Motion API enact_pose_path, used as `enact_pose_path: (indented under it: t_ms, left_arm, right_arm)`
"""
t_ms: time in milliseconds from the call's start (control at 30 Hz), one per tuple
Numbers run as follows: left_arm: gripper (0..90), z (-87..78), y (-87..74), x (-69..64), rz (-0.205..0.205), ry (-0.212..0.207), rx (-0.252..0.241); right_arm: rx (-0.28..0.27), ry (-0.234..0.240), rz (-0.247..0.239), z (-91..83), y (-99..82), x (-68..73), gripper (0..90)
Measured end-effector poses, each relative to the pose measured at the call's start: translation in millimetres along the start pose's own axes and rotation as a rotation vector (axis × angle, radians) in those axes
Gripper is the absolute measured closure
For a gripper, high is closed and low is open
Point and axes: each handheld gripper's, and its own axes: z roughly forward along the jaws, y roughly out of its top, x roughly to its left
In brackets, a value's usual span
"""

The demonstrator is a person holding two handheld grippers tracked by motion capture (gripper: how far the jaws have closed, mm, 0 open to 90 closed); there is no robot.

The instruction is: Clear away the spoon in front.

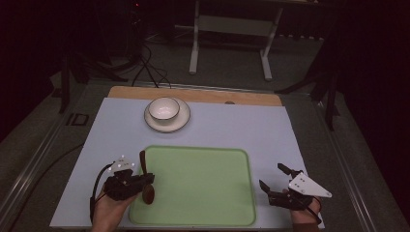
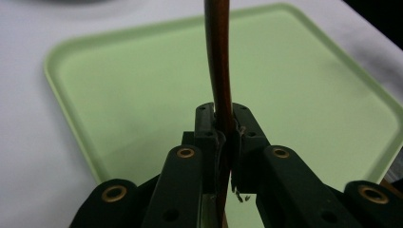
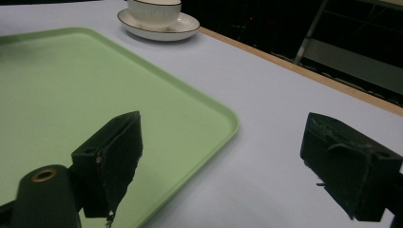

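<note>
— Black jaws up close on the left gripper (image 2: 223,142), what have they got?
— They're pinched tight on a glossy dark-brown spoon (image 2: 219,61), its slim curved handle rising between them; from above, its rounded bowl (image 1: 148,194) hangs over the left edge of the tray (image 1: 203,183).
— The tray itself?
— Pale green, smooth, rectangular with rounded corners and a raised rim, lying on the matte light-blue counter (image 1: 241,125).
— And the right gripper (image 1: 276,182)?
— Jaws spread wide, holding nothing, just right of the tray.
— Anything farther back?
— White round bowl (image 1: 164,108) with a thin dark rim, sitting on a matching saucer (image 1: 181,121).
</note>
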Motion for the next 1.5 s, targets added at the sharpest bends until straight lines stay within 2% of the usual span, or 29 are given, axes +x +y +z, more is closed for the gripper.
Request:
enact_pose_path:
  t_ms: [167, 300, 400, 633, 833, 1033, 1233, 1500]
  left_arm:
    - [81.8, 7.4, -3.2, 4.0, 0.01, -0.005, -0.001]
    - [81.2, 18.1, -8.8, 14.6, -0.026, 0.003, 0.017]
    - [80.4, 20.4, -12.0, 18.8, -0.034, 0.01, 0.014]
    - [79.4, 22.5, -15.5, 25.7, -0.064, 0.008, 0.006]
    - [78.2, 28.2, -18.6, 28.6, -0.079, 0.011, 0.024]
    - [77.0, 31.8, -21.2, 31.3, -0.081, 0.043, 0.052]
    - [76.0, 30.7, -22.2, 31.6, -0.074, 0.078, 0.048]
    - [65.8, 28.7, -22.5, 28.1, -0.048, 0.134, 0.045]
  right_arm:
    - [0.0, 0.002, 0.0, 0.3, 0.0, 0.1, 13.6]
    - [0.001, 0.002, -0.001, -0.2, 0.0, -0.2, 13.6]
    - [-0.001, 0.002, 0.001, -0.2, -0.1, -0.5, 13.6]
    - [0.002, 0.005, -0.003, 0.2, 0.0, 0.0, 13.6]
    - [0.003, 0.007, -0.003, 0.4, 0.1, 0.3, 13.6]
    - [0.005, 0.008, -0.002, 0.3, 0.1, 0.1, 13.6]
    - [0.006, 0.009, -0.002, 0.4, 0.1, 0.4, 13.6]
    - [0.003, 0.008, -0.006, 0.2, 0.1, 0.2, 13.6]
